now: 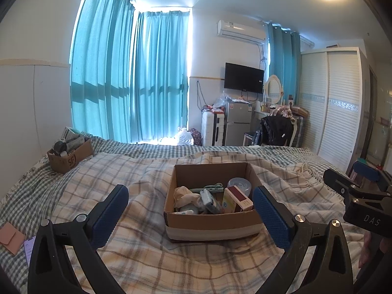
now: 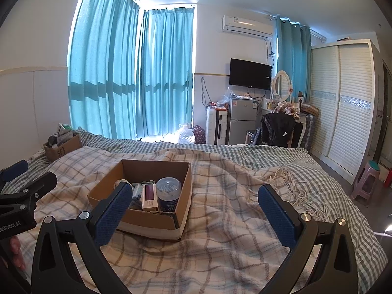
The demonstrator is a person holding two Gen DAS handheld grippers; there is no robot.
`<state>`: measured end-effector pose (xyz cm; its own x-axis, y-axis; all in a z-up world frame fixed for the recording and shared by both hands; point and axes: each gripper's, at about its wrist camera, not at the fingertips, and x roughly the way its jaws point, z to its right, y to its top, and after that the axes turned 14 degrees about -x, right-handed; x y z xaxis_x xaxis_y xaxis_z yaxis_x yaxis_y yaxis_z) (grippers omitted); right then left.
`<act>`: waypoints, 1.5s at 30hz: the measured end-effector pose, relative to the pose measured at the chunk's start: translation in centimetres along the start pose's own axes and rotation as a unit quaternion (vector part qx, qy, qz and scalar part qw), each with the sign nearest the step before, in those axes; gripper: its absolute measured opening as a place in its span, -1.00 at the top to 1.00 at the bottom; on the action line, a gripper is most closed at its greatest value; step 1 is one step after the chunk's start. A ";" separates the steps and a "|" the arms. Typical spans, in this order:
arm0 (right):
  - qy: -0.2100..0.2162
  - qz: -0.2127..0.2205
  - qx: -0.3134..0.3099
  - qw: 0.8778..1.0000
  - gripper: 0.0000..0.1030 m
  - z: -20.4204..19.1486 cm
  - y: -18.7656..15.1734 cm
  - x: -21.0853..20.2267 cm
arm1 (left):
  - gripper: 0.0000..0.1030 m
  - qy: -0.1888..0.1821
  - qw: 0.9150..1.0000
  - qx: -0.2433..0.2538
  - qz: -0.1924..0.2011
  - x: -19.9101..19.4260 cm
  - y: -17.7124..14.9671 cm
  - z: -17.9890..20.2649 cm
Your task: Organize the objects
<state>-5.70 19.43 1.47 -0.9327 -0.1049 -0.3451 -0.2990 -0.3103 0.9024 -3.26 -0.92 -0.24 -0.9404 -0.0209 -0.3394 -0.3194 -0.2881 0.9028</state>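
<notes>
The left tongs [image 1: 191, 209] hang wide open and empty above the plaid blanket [image 1: 137, 252], their blue pads flanking the near end of the cardboard box [image 1: 213, 220], without touching it as far as the view shows. The right tongs [image 2: 196, 208] are likewise spread and empty, left pad overlapping the box's near left wall in view, right pad over bare blanket. The box sits mid-bed, open-topped, holding a red-and-white carton [image 1: 238, 198], a clear lidded tub [image 2: 168, 188], crumpled white cloth [image 1: 185, 196] and small packets. Open blanket lies all around it. A second box [image 1: 69, 155] stands well apart at the bed's far left edge. A fringe [image 2: 291, 183] trails toward the right edge, beyond which a pink stool [image 2: 366, 183] stands on the floor.
</notes>
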 end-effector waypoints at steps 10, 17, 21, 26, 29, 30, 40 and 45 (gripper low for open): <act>0.005 -0.005 -0.003 1.000 -0.99 -0.3 -0.1 0.3 | -1.00 -0.001 1.000 0.000 -0.006 0.0 -0.1 0.3; 0.007 -0.002 -0.004 1.000 -0.99 -0.4 0.0 0.2 | -1.00 -0.001 1.000 0.008 -0.007 0.1 0.0 0.6; 0.006 -0.004 -0.003 1.000 -0.99 -0.4 0.0 0.4 | -1.00 -0.001 1.000 0.009 -0.006 0.1 0.2 0.6; 0.008 -0.004 -0.004 1.000 -0.99 -0.4 0.0 0.4 | -1.00 0.000 1.000 0.011 -0.010 0.2 0.2 0.6; 0.008 -0.004 -0.004 1.000 -0.99 -0.5 -0.1 0.4 | -1.00 0.003 1.000 0.014 -0.012 0.3 0.1 0.6; 0.009 -0.005 -0.004 1.000 -0.99 -0.5 -0.1 0.5 | -1.00 0.002 1.000 0.014 -0.012 0.3 0.1 0.6; 0.008 -0.006 -0.004 1.000 -0.99 -0.6 -0.2 0.6 | -1.00 0.007 1.000 0.018 -0.014 0.4 0.1 0.5; 0.007 -0.008 -0.004 1.000 -0.99 -0.6 -0.2 0.5 | -1.00 0.010 1.000 0.015 -0.020 0.5 0.2 0.3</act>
<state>-6.00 18.85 0.90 -0.9250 -0.1138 -0.3625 -0.3116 -0.3189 0.8951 -3.78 -0.65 -0.15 -0.9246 -0.0298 -0.3797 -0.3595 -0.2608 0.8960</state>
